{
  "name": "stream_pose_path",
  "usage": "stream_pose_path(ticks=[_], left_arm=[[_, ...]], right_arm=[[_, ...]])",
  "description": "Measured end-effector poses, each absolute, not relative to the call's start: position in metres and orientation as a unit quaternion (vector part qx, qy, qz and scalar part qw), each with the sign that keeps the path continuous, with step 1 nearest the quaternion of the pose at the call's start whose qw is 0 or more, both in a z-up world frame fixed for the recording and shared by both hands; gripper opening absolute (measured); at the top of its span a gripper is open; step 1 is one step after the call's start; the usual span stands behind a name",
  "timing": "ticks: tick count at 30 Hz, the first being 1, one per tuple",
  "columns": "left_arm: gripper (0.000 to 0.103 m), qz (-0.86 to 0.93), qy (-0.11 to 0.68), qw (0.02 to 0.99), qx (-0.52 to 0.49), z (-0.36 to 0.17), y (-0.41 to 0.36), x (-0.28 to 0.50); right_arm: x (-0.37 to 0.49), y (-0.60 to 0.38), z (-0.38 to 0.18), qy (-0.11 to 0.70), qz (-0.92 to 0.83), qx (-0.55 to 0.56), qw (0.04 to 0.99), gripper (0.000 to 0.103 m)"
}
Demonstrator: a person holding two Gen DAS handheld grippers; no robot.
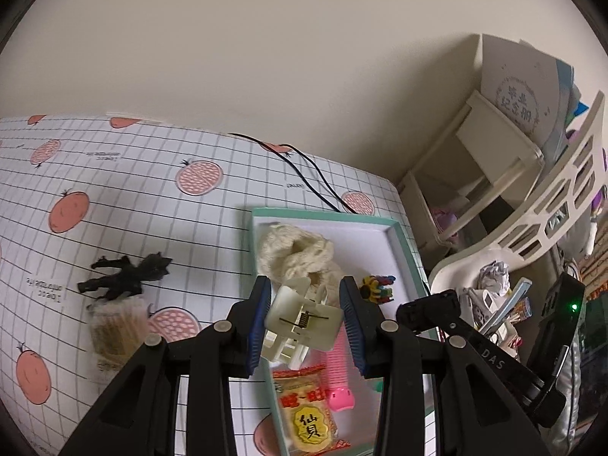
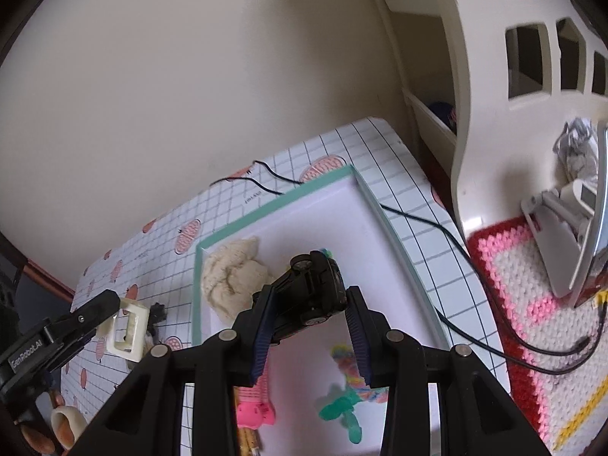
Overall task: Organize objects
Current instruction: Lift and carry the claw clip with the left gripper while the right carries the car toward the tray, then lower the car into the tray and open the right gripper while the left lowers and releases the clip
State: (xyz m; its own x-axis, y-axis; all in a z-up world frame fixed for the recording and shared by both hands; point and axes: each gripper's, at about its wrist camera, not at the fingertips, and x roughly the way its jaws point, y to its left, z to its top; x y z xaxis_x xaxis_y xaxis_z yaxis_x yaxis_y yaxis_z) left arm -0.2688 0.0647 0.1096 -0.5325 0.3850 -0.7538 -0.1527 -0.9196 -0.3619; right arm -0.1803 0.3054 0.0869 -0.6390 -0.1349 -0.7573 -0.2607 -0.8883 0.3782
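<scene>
Table w/ white grid-pattern cloth and pink fruit prints (image 1: 114, 197) spreads under and ahead of both your tongs. White slotted plastic chair back (image 1: 562, 190) sits off to the right of your left gripper, and white shelf unit w/ papers (image 1: 505, 121) stands beyond it by the wall.

Shallow white tray w/ mint-green rim (image 1: 402, 243) lies below both tools. Inside it: cream fluffy knitted bundle (image 1: 292, 250) at the far end, ahead of your left gripper (image 1: 306, 319); yellow-red snack packet w/ black characters (image 1: 307, 418) at the near end, below left tool; pink plastic comb w/ pig-shaped end (image 1: 340, 376) just right of the packet; small multicolour clip cluster (image 1: 378, 288) right of your left tool's right finger.

Your left gripper is clamped on the cream plastic claw hair clip (image 1: 300, 319), held in the air above the tray's left side.

Your right gripper (image 2: 309, 315) is clamped on the black toy car (image 2: 311, 288), tilted, held over the tray mid-area, just right of the knitted bundle in the right wrist view. Green plastic piece (image 2: 340, 414) lies in the tray below right tool.

Left of your left gripper, on the cloth: black crumpled scrap (image 1: 121, 277), and a clear round tub of cotton swabs (image 1: 114, 326) just nearer. Thin black cable (image 1: 315, 178) runs across cloth beyond tray.
</scene>
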Motion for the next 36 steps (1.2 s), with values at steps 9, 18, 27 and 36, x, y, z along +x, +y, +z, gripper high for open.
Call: stream_pose_path(ticks=[9, 18, 27, 36], left_arm=[[0.039, 0.863, -0.095, 0.164, -0.469, 0.089, 0.092, -0.270], [0.039, 0.857, -0.080, 0.162, -0.482, 0.068, 0.105, -0.270], [0.039, 0.857, -0.067, 0.167, -0.483, 0.064, 0.114, -0.268], [0.039, 0.851, -0.063, 0.164, -0.495, 0.054, 0.117, -0.269]], right_arm=[[-0.182, 0.312, 0.070, 0.239, 0.862, -0.445, 0.043, 0.039], [-0.182, 0.319, 0.060, 0.243, 0.854, -0.458, 0.048, 0.039], [-0.185, 0.320, 0.053, 0.243, 0.851, -0.463, 0.046, 0.039], [-0.185, 0.320, 0.046, 0.240, 0.848, -0.470, 0.047, 0.040]])
